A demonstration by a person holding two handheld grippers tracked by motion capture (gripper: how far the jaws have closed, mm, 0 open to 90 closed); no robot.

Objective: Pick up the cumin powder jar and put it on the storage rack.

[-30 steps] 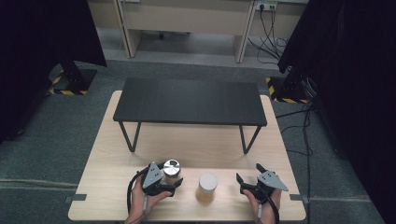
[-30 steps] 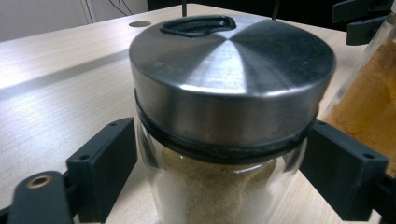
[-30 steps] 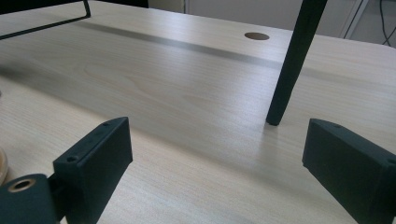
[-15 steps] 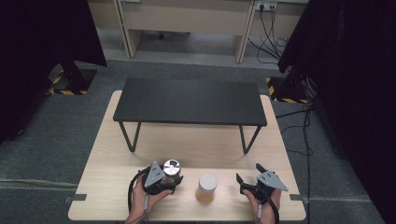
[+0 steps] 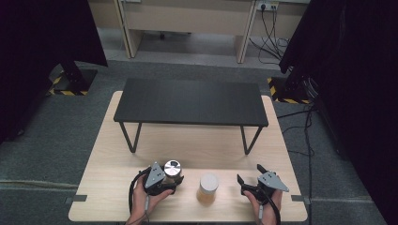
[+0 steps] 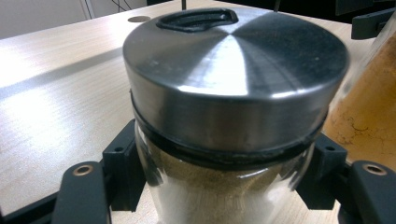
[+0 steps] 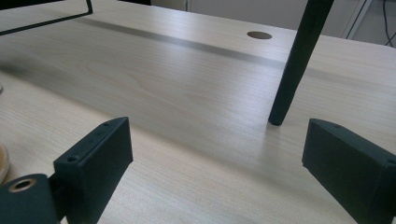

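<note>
Item one: steel-lidded jar, glass body with a brushed metal lid and a black seal ring, filled with a greenish-brown powder; it stands on the near left part of the wooden table, upright. The left gripper has its two black jaws pressed against opposite sides of the glass just under the lid, clenched on the jar, as the left gripper view confirms. Whether the jar's base rests on the table or is just clear of it cannot be told. Item two: pale-lidded jar, holding an orange-brown powder, upright just right of the first jar and near it, not touching; nothing grips it. Item three: right gripper, resting on the table at the near right, jaws spread wide and empty, pointed toward the pale-lidded jar but apart from it. Item four: low black shelf, on slim metal legs, standing across the far half of the table, its top bare. Step in hand, by judgement: the grasp on the steel-lidded jar is made and a lift or carry is due. The next move likely calls for a straight, level rise to keep the smooth glass from slipping, steering clear of the neighbouring jar.
</note>
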